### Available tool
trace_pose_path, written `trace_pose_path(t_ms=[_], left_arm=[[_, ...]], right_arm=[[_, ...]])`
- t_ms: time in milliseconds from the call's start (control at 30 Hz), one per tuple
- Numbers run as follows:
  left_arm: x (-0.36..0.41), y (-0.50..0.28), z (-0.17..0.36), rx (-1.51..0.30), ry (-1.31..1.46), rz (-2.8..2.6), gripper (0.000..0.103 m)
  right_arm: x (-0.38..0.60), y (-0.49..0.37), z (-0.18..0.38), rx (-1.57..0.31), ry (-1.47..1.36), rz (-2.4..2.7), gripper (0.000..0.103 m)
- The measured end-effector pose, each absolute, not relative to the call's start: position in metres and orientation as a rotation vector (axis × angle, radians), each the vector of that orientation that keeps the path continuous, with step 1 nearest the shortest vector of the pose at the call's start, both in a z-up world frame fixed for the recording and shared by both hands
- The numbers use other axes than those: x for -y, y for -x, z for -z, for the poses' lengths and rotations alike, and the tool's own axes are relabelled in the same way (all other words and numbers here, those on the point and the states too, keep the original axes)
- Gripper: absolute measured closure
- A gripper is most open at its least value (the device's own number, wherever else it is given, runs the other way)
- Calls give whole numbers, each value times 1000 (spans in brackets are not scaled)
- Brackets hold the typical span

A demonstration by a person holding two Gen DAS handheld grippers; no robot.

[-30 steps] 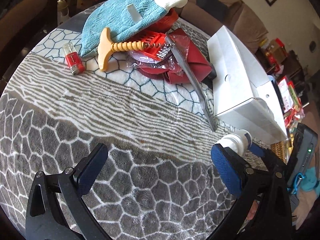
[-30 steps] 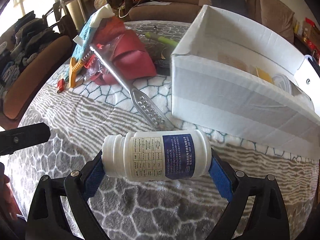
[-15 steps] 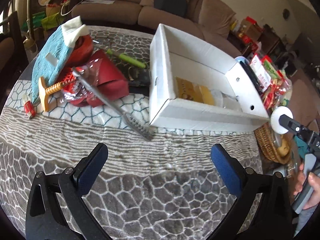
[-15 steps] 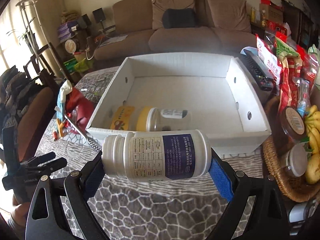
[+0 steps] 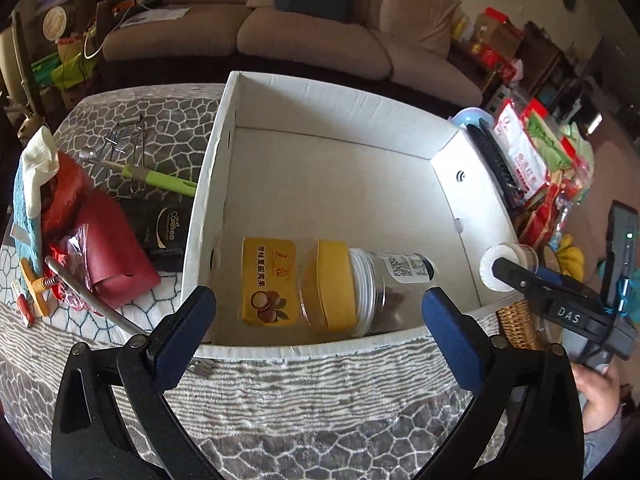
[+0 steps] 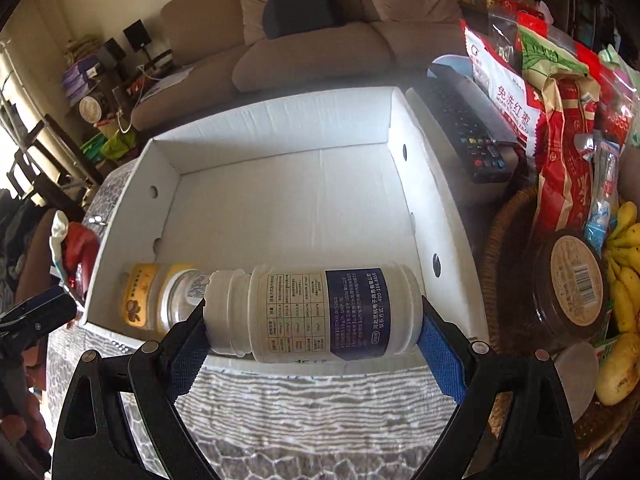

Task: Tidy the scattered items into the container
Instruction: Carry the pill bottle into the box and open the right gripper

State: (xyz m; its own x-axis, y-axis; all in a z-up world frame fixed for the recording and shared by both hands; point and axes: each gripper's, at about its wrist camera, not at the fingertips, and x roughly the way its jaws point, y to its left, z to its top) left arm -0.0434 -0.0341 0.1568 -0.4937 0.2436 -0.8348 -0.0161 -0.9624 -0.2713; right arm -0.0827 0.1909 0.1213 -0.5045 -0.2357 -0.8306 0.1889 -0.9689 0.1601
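Observation:
My right gripper (image 6: 314,338) is shut on a white pill bottle (image 6: 316,316), held sideways above the near wall of the white cardboard box (image 6: 280,128). The bottle's end also shows in the left wrist view (image 5: 502,266) at the box's right wall. A clear jar with a yellow label (image 5: 304,284) lies on its side inside the box (image 5: 332,96), near the front. My left gripper (image 5: 318,334) is open and empty in front of the box. Scattered items lie left of the box: a red cloth (image 5: 108,236), a metal spatula (image 5: 92,300), a green-handled tool (image 5: 160,178).
A black packet (image 5: 166,228) and a blue towel (image 5: 24,220) lie left of the box. A remote (image 6: 468,128), snack bags (image 6: 560,120) and a wicker basket (image 6: 502,240) with bananas and a jar crowd the right side. A sofa stands behind the table.
Both grippers moved toward the box and now look down into it. The right gripper carried the pill bottle forward to the box's near wall.

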Motion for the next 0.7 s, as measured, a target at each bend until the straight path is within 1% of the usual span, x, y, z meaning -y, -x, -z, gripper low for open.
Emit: trace_pose_path(t_ms=[200, 367, 467, 700], left_arm=[[18, 55, -129, 275, 1546, -2548, 0], [3, 65, -127, 247, 1547, -2545, 0], [-6, 68, -127, 234, 1543, -2539, 0], [-8, 67, -128, 226, 1545, -2536, 0]], right_arm=[[-179, 117, -86, -31, -1556, 2490, 8], [-171, 130, -59, -131, -1705, 2441, 8], [-163, 131, -50, -251, -1730, 2447, 8], [-163, 130, -44, -177, -1786, 2377, 7]])
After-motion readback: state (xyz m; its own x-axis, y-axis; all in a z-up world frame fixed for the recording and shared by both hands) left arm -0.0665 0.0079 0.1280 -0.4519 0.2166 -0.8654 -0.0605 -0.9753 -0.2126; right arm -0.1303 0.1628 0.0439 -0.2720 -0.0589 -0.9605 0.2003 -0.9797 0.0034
